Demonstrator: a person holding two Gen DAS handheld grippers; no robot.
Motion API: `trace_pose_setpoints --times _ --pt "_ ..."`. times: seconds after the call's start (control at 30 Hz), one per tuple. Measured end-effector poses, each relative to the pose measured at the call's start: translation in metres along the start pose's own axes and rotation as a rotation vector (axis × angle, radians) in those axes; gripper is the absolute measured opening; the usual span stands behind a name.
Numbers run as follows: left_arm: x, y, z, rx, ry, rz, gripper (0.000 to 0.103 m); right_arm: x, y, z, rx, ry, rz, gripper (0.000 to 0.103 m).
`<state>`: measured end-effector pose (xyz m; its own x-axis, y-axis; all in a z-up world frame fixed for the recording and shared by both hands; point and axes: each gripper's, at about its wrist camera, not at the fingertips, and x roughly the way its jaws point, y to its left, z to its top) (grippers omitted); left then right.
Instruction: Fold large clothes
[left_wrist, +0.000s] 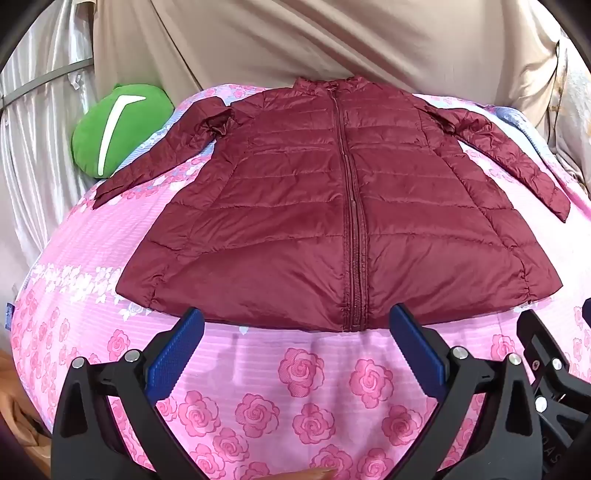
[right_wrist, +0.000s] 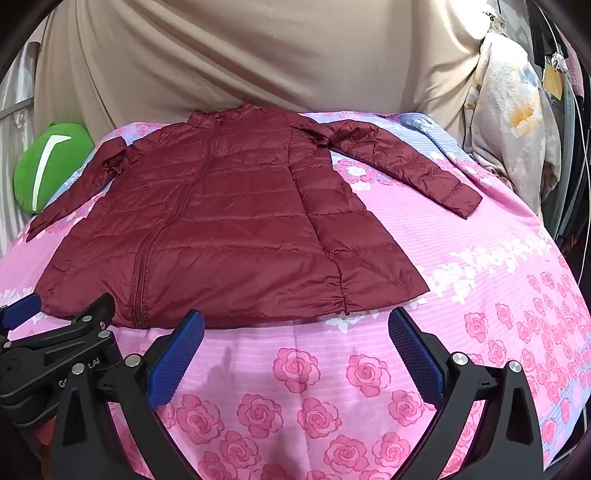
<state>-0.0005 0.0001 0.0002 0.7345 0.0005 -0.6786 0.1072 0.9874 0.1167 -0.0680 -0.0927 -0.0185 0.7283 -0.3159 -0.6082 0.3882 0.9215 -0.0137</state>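
A maroon quilted jacket (left_wrist: 332, 206) lies flat and zipped on a pink rose-print bed sheet (left_wrist: 295, 387), collar at the far end, both sleeves spread outward. My left gripper (left_wrist: 295, 332) stands open just short of the hem, nothing between its blue pads. In the right wrist view the same jacket (right_wrist: 229, 229) lies ahead and to the left, its right sleeve (right_wrist: 406, 170) stretched toward the right. My right gripper (right_wrist: 295, 332) is open near the hem's right corner, also empty. The left gripper's body (right_wrist: 55, 343) shows at that view's lower left.
A green plush cushion (left_wrist: 118, 129) rests at the bed's far left. Beige fabric (left_wrist: 295, 44) hangs behind the bed. A patterned cloth (right_wrist: 509, 122) hangs at the right. The sheet (right_wrist: 480, 258) runs to the bed's right edge.
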Motion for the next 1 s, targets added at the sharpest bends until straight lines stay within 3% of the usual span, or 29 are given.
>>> trace_pose_setpoints --times 1.0 --pt "0.0053 0.0018 0.0005 0.007 0.006 0.009 0.098 0.0063 0.0020 0.0019 -0.001 0.010 0.002 0.098"
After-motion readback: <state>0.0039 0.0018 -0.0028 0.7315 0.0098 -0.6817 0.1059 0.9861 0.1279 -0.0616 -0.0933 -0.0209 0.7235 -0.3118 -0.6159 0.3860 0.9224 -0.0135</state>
